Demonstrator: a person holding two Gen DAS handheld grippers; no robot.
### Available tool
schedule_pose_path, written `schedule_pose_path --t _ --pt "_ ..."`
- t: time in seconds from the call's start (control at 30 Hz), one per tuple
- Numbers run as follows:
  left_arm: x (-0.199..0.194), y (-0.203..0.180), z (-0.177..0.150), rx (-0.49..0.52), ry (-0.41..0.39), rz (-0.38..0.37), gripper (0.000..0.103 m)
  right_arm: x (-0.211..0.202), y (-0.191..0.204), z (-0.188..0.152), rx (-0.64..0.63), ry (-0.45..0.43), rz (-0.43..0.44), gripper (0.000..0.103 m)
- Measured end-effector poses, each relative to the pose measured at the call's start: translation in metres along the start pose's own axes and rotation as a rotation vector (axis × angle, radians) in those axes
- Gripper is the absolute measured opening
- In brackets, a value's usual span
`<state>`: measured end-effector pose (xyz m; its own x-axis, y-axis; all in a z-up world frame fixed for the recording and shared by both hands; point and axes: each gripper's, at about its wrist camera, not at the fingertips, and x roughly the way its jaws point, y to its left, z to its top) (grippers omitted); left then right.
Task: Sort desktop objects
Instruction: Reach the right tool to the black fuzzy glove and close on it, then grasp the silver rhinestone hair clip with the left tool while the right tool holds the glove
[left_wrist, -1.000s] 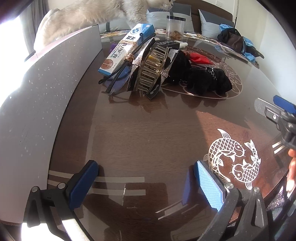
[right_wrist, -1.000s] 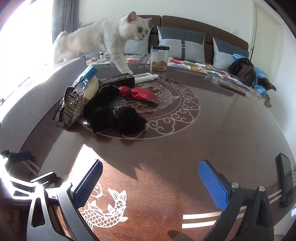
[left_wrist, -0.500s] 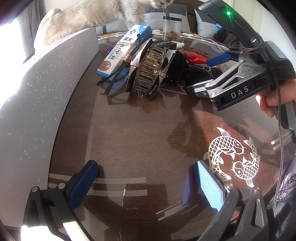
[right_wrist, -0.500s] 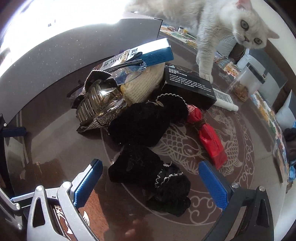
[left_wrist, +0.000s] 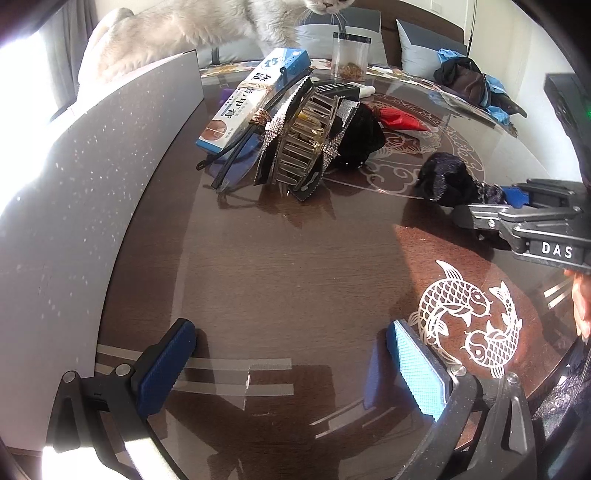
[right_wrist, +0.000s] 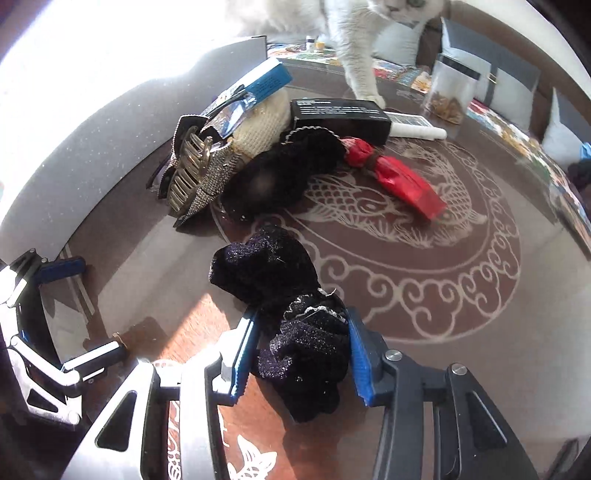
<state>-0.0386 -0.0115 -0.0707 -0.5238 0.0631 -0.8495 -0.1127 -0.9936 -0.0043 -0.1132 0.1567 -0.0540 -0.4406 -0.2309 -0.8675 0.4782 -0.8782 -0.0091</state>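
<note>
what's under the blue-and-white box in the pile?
The blue-and-white box leans on a cream knitted item, with black glasses and the rhinestone hair claw propped against it. Whatever lies beneath that knitted item is covered.

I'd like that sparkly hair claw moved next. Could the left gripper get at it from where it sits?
Probably yes. The left gripper is open with nothing between its fingers, and only bare table lies between it and the hair claw, whose near side is uncovered.

Right tool angled downward, jaws closing; left tool spread wide, empty.
</note>
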Motion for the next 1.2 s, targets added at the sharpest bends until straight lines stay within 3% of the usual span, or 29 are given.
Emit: schedule_pose_path --t 0.17,0.33,0.47,0.73,0.9,0.93,0.97,1.0,1.03,1.07,1.2 --pt "-0.001 0.0 -0.002 -0.001 -0.007 0.0 0.103 -0.02 -0.02 -0.043 0.145 -0.063 -0.093 0.047" --pt "0.002 -0.002 0.003 -0.001 0.011 0.001 0.103 -0.033 -0.036 -0.059 0.269 -0.089 -0.094 0.047" --pt "0.017 -0.006 0.03 0.021 0.055 -0.014 0.103 -0.034 -0.032 -0.055 0.263 -0.121 -0.096 0.048" --pt "0.053 -0.007 0.09 0.03 0.055 -0.017 0.103 -0.034 -0.022 -0.056 0.237 -0.135 -0.084 0.048" --pt "0.06 -0.011 0.11 0.063 0.035 -0.05 0.103 -0.036 -0.031 -0.055 0.277 -0.153 -0.067 0.048" --pt "0.058 -0.015 0.111 0.09 0.02 -0.053 0.097 -0.035 -0.033 -0.055 0.289 -0.154 -0.062 0.048" --pt "0.056 -0.02 0.112 0.121 0.008 -0.052 0.074 -0.035 -0.035 -0.055 0.299 -0.154 -0.057 0.048" --pt "0.055 -0.024 0.111 0.149 0.009 -0.041 0.067 -0.034 -0.037 -0.055 0.307 -0.153 -0.054 0.048" --pt "0.054 -0.026 0.11 0.162 0.003 -0.055 0.051 -0.034 -0.038 -0.054 0.313 -0.153 -0.053 0.048" --pt "0.052 -0.026 0.109 0.163 0.006 -0.078 0.045 -0.033 -0.039 -0.054 0.316 -0.154 -0.053 0.048" --pt "0.035 -0.021 0.086 0.127 0.041 -0.178 0.044 -0.036 -0.042 -0.054 0.32 -0.155 -0.05 0.048"
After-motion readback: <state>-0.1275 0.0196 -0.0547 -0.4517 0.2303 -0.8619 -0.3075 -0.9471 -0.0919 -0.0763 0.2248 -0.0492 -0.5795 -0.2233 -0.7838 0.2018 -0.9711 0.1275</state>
